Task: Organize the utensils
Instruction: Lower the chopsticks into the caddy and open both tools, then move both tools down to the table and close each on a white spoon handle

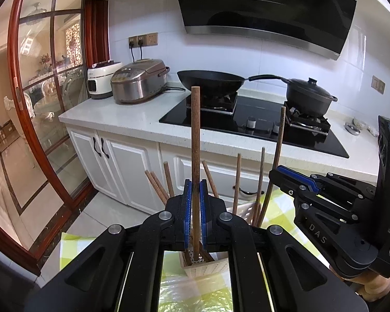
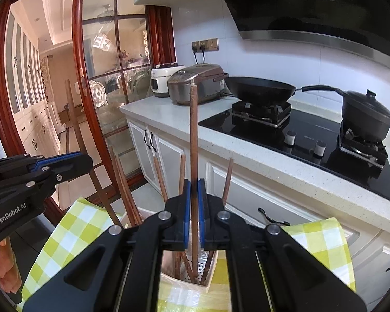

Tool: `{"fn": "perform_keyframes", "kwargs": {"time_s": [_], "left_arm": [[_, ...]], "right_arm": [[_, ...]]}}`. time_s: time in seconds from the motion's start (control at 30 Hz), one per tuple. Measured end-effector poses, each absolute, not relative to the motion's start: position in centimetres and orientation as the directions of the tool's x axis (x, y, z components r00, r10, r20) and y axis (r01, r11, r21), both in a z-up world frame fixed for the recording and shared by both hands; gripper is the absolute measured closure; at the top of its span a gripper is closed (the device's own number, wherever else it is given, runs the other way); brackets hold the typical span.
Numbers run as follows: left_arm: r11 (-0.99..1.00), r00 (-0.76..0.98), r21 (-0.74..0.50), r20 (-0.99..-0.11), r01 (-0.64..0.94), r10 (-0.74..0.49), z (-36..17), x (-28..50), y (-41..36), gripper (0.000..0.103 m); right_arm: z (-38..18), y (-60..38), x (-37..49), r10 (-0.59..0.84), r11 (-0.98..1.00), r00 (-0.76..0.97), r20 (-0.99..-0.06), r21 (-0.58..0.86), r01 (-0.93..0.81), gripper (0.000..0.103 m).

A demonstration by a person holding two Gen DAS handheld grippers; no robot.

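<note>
Wooden chopstick (image 1: pixel 195 140) clamped in left claw (image 1: pixel 195 189), another (image 2: pixel 193 140) in right claw (image 2: pixel 194 189); tips hidden.

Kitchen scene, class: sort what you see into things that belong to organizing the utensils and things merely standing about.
Job: left gripper, right gripper, each shut on a chopstick; utensil holder with more chopsticks.

Standing about: wok, lidded pot, rice cooker, stove.

Utensil holder (image 1: pixel 202 266) base behind hand-held gripper (image 1: pixel 195 189)
</note>
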State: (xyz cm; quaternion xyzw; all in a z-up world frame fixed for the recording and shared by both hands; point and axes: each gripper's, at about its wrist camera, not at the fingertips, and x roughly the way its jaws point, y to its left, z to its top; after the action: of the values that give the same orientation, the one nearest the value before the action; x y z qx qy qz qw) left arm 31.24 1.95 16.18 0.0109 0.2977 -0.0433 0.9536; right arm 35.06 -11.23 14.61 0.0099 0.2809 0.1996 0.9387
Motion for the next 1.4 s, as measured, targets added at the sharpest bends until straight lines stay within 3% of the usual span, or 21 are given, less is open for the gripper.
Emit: {"fn": "perform_keyframes", "kwargs": {"time_s": [0.73, 0.87, 0.93, 1.03, 1.4], "left_arm": [[0.995, 0.740, -0.009, -0.667, 0.104, -0.083, 11.9, 33.3, 1.7, 0.097], [0.995, 0.733, -0.017, -0.675, 0.098, -0.083, 11.6, 33.6, 2.0, 0.095], [0.995, 0.737, -0.019, -0.670, 0.102, -0.088, 11.8, 33.5, 2.1, 0.095], [0.995, 0.745, -0.025, -0.661, 0.100, -0.091, 12.2, 33.3, 2.1, 0.086], [0.993, 0.773, -0.069, -0.623, 0.096, -0.118, 12.8, 29.6, 3.0, 0.086]], "right_arm": [[11.0, -10.3, 35.8, 0.382, 0.915, 0.705, -0.597, 0.134, -0.382, 0.097], [11.5, -10.6, 35.6, 0.376, 0.917, 0.721, -0.582, 0.123, -0.379, 0.081], [11.8, -11.0, 35.3, 0.374, 0.919, 0.729, -0.573, 0.122, -0.375, 0.081], [12.3, -11.9, 34.8, 0.369, 0.923, 0.740, -0.563, 0.124, -0.365, 0.081], [10.7, -17.2, 30.9, 0.352, 0.932, 0.739, -0.575, 0.147, -0.330, 0.065]]}}
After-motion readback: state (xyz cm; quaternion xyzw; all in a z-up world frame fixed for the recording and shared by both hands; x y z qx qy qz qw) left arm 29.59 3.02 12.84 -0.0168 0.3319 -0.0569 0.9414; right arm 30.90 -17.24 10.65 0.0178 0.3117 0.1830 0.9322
